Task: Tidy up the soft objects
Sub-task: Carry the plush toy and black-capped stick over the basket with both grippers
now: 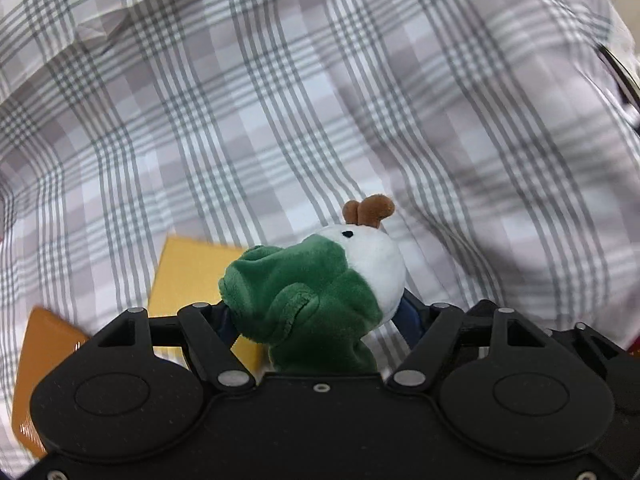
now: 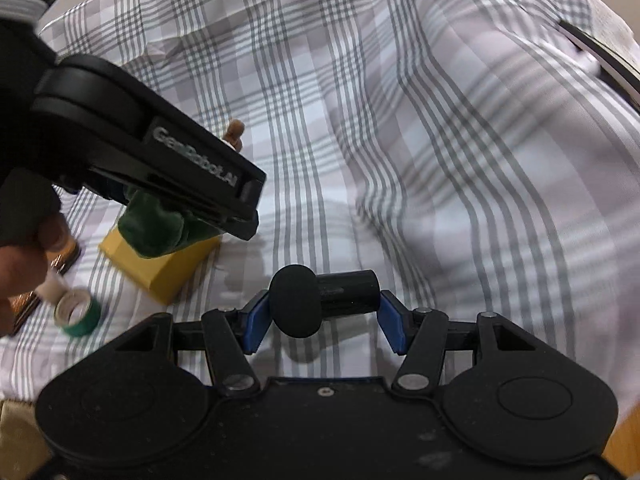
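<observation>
Facing up-right: clamped plush toy

Plush toy — green body, white head, brown antlers. Beside it, a yellow block. Cloth beneath: white-lilac, grey plaid lines. Tape roll — green.

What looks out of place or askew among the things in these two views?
The right gripper holds a hard-looking black cylinder with a rounded cap, odd for a soft-objects job. The left gripper holds a green and white plush toy. The checked cloth lies rumpled.
</observation>
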Demonstrator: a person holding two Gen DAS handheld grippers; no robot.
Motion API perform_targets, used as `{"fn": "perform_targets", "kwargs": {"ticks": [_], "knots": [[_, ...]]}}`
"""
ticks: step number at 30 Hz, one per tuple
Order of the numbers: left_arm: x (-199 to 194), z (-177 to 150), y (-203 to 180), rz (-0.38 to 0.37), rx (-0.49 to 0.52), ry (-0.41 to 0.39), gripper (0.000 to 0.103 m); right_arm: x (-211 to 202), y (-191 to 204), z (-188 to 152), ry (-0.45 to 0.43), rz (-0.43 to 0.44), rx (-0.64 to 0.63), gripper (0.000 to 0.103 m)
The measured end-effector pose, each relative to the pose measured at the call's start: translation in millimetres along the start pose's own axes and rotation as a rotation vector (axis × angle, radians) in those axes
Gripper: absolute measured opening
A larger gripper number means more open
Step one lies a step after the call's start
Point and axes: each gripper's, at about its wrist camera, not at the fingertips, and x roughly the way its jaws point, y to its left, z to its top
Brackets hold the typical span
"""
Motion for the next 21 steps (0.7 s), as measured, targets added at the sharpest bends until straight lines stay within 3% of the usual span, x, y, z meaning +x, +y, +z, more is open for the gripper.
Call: {"fn": "perform_targets", "kwargs": {"ticks": [5,13,21], "knots": [[-28,-32,-5,-0.015,-0.001,0.011,0.069,-25,4,-27,0.021,0.011,-0.002,0.056],[-76,-98,6,0.021,-0.030,-0.003,0.069,-66,20,-59,0.028,0.050,-0.055,0.056],[-108,-159,28,0.101,-0.108,-0.021,0.069,-102,38,-80,0.026,0.109,-0.099,0.055]]}}
